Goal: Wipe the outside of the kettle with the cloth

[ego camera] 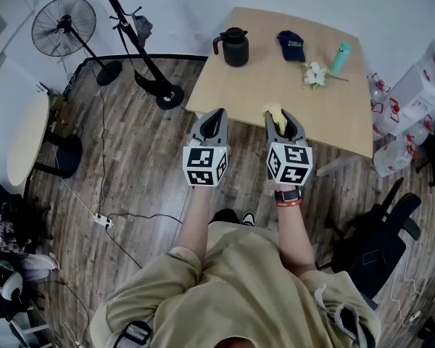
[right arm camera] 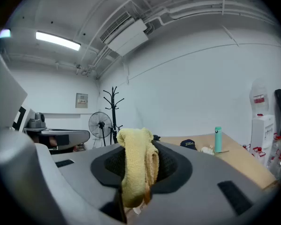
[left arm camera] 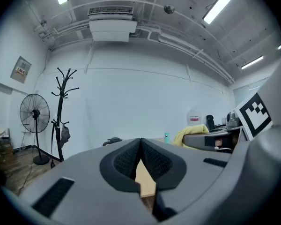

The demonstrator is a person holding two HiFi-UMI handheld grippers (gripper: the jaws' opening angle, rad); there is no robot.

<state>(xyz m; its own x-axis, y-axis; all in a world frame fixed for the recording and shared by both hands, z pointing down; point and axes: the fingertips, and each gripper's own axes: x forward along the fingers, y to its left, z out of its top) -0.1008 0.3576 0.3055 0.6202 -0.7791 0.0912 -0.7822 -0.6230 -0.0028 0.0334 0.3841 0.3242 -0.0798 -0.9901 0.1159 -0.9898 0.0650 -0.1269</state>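
Found left gripper [ego camera: 216, 116] with jaws pressed together, empty; found right gripper [ego camera: 280, 116] clamped on yellow cloth [right arm camera: 133, 165]; located kettle [ego camera: 235, 47] upright toward table's [ego camera: 326, 111] far left, well apart from both.

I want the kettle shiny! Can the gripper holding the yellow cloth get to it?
Probably yes. The right gripper, shut on the cloth, is at the near edge of the table; only bare tabletop lies between it and the kettle farther back.
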